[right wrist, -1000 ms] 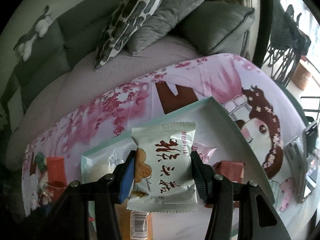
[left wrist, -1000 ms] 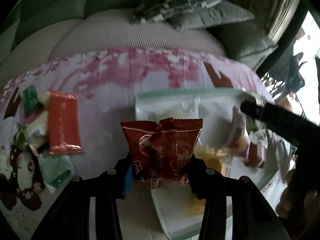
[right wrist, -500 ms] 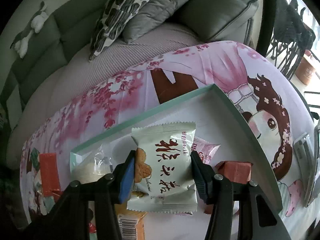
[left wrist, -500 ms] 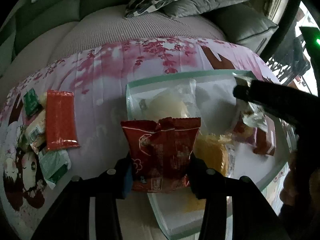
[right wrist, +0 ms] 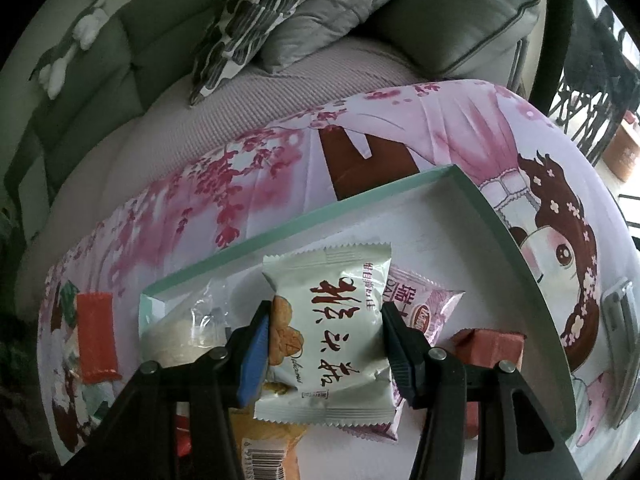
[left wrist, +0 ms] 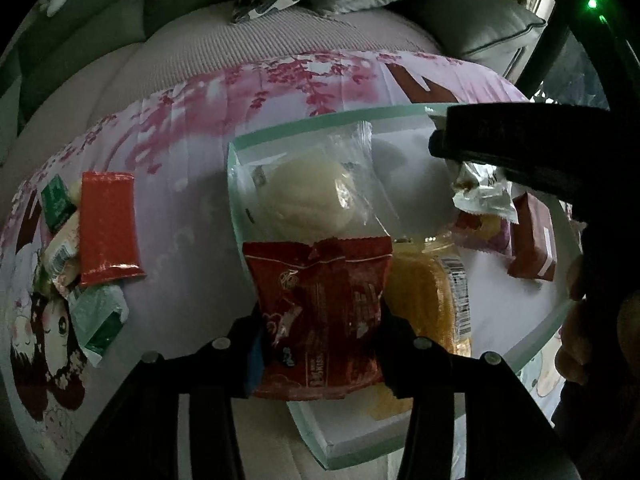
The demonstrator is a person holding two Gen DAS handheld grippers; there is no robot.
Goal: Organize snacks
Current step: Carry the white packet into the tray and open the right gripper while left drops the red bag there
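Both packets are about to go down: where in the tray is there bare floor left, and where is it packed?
Bare floor lies in the far right corner of the mint-rimmed white tray, beyond the pink wrapped snack and brick-red box. The near left is crowded: clear-wrapped pale bun, orange packet.

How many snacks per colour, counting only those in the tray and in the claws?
Red: 2 (red pack, red box)
White: 1 (white pack)
Clear: 1 (clear bag)
Orange: 1 (orange pack)
Pink: 1 (pink pack)
Total: 6
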